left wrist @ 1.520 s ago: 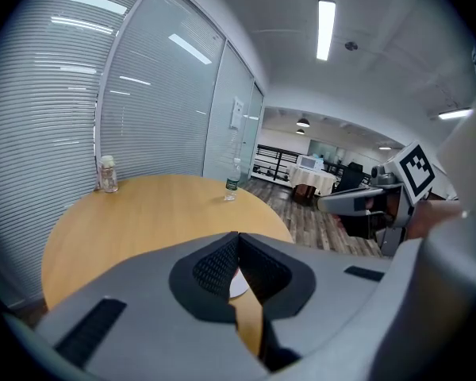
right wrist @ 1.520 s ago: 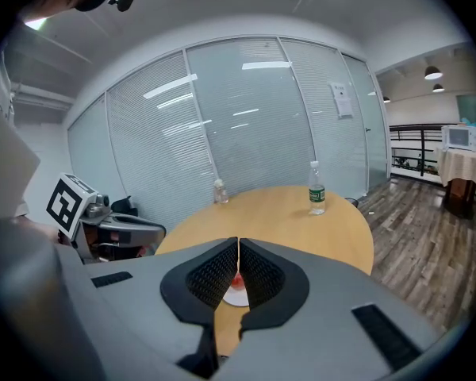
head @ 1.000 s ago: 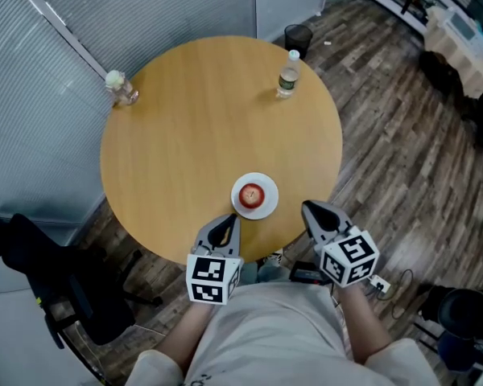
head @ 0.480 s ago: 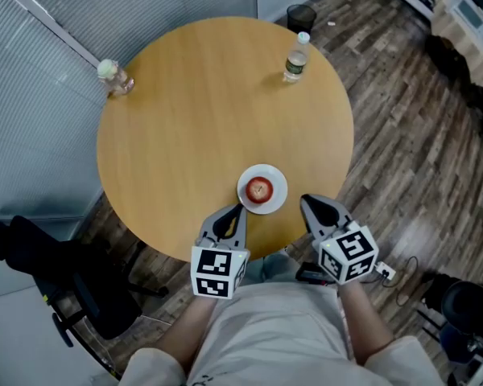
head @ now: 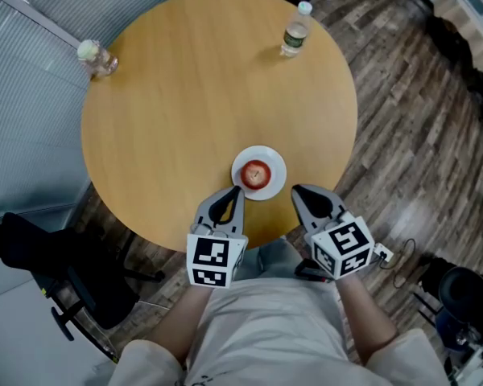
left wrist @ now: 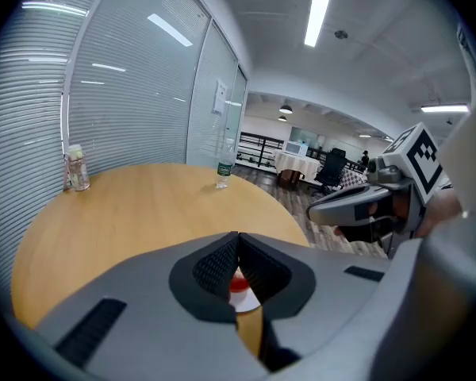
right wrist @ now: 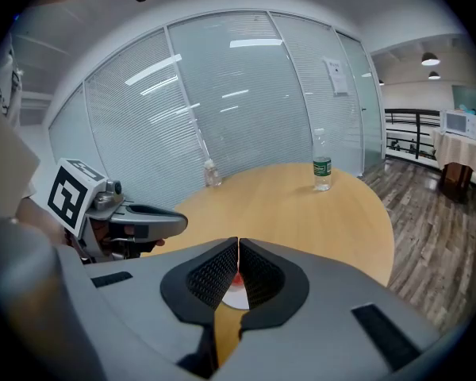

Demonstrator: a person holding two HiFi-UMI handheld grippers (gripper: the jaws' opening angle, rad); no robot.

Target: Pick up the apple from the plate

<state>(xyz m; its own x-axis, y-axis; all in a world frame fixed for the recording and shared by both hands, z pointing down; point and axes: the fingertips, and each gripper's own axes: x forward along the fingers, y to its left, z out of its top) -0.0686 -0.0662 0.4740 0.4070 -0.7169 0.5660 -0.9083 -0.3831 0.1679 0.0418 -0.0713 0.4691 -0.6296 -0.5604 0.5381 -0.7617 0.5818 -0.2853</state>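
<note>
A red apple [head: 256, 173] sits on a small white plate [head: 274, 162] near the front edge of a round wooden table [head: 185, 95]. My left gripper [head: 239, 189] hovers just in front of the plate on its left side, jaws shut and empty. My right gripper [head: 295, 190] is beside the plate's right front, also shut with nothing in it. In the left gripper view a sliver of the apple [left wrist: 239, 277] and plate [left wrist: 247, 300] shows behind the closed jaws. The right gripper view shows the plate [right wrist: 235, 298] the same way.
A water bottle [head: 295, 30] stands at the table's far right edge. A small clear jar [head: 92, 55] stands at the far left edge. Glass walls with blinds lie beyond the table. A black chair [head: 56, 272] is at the lower left, over wood flooring.
Both grippers have moved forward and down toward the plate, which now lies just past their tips. Both have stayed shut.
</note>
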